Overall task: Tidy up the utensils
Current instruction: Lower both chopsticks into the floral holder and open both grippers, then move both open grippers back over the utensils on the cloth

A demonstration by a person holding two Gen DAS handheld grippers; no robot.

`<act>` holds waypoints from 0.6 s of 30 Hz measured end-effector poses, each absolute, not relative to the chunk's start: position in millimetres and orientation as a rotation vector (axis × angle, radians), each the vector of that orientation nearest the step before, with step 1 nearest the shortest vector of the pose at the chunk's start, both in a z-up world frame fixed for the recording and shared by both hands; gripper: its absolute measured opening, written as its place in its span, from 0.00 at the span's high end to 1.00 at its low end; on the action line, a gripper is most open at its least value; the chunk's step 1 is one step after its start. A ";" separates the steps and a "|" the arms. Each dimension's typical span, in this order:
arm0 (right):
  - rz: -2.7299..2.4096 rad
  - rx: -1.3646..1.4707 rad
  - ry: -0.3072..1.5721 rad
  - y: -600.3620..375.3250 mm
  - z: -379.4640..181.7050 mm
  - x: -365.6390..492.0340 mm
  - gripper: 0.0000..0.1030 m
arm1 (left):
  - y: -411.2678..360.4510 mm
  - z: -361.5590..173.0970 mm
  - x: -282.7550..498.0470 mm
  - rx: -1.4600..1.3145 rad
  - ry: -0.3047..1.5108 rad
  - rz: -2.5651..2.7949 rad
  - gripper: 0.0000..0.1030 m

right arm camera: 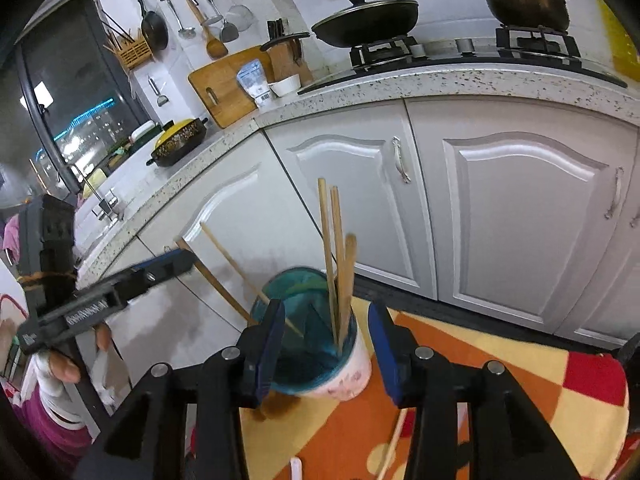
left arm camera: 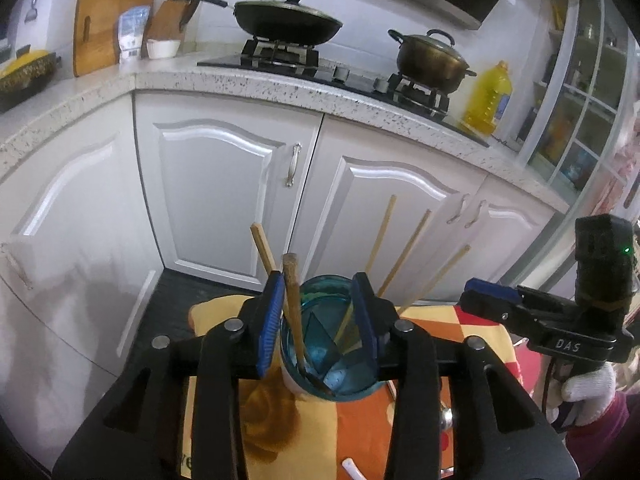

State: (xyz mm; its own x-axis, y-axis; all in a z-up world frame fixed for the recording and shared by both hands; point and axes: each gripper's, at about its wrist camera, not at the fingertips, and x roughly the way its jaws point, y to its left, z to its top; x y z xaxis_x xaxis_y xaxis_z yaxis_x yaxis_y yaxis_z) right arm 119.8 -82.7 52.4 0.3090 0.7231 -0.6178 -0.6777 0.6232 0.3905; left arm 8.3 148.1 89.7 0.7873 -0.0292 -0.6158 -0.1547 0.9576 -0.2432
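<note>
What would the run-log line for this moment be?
left gripper: open | right gripper: open | cup: upright, chopsticks inside

**A kitchen corner at night**

A speckled desk (left arm camera: 256, 82) wraps round the corner above white cabinet doors (left arm camera: 216, 184) with metal handles (left arm camera: 294, 164). On the gas hob (left arm camera: 280, 58) sits a lidded black frying pan (left arm camera: 286, 22); on the burner beside it stands a lidded bronze pot (left arm camera: 432, 58). A bottle of yellow oil (left arm camera: 488, 98) stands near the pot. In the corner a wooden cutting board (right arm camera: 224, 86) leans on the tiled wall, next to a knife block (right arm camera: 286, 58), a white pouch (right arm camera: 254, 80) and a small white bowl (right arm camera: 285, 85). Ladles and spatulas (right arm camera: 204, 16) hang on the wall above. A yellow-lidded casserole (right arm camera: 178, 142) rests farther along, by the dark window (right arm camera: 76, 92).
</note>
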 end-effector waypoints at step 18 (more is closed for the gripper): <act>0.736 -0.023 0.906 -145.7 12.4 74.7 0.60 | 85.9 44.1 -24.3 -0.237 0.756 0.069 0.54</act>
State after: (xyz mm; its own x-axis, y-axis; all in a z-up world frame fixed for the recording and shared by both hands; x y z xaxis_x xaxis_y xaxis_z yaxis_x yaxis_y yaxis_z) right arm 74.7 -145.7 12.4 0.3932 0.5703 -0.7212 -0.5889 0.7586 0.2788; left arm -24.3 85.9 44.1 0.7268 -0.0231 -0.6864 -0.1467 0.9711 -0.1881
